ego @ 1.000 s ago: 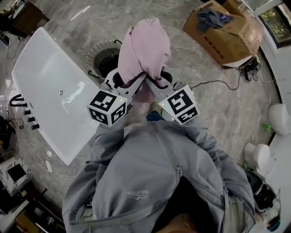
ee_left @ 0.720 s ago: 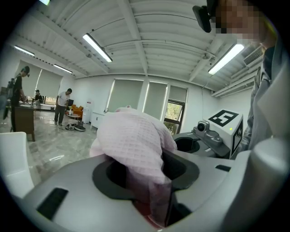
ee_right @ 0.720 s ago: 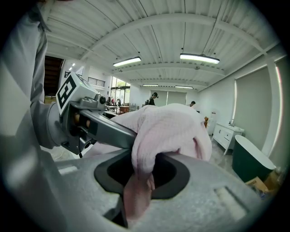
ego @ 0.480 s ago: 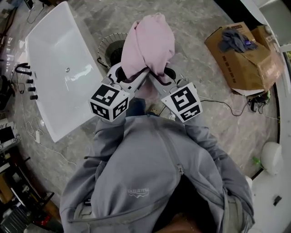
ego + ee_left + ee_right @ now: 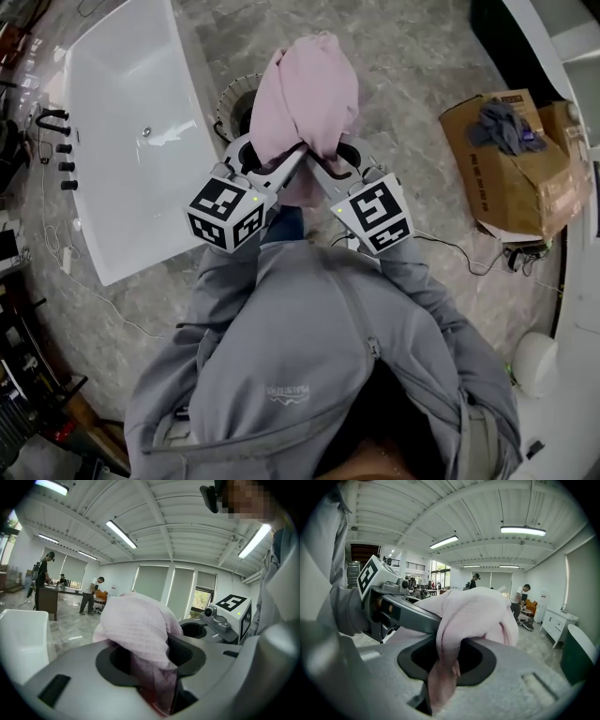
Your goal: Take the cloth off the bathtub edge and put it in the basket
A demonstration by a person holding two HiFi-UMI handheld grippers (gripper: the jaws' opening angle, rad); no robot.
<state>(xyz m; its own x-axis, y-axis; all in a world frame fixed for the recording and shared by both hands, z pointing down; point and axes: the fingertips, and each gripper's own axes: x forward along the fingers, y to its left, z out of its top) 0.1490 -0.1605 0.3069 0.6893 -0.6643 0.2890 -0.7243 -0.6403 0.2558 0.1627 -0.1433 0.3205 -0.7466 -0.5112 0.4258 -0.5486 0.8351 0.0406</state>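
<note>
Marble floor (image 5: 412,56) (grey-veined), white bathtub (image 5: 117,187) alongside

The person wears a grey zip-front jacket (image 5: 309,347) with long sleeves and a small pale logo (image 5: 286,393). The left gripper (image 5: 286,169) and right gripper (image 5: 321,172) are light grey plastic; each carries a white cube (image 5: 223,217) with black square markers and a green light.

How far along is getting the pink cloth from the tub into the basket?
Done: the pink waffle-textured cloth is off the white bathtub; none of it touches the rim. In hand: the left gripper and right gripper both pinch it, bunched and held up in front of the person. Left: carrying it over the round slatted basket on the floor beside the tub and letting go.
</note>
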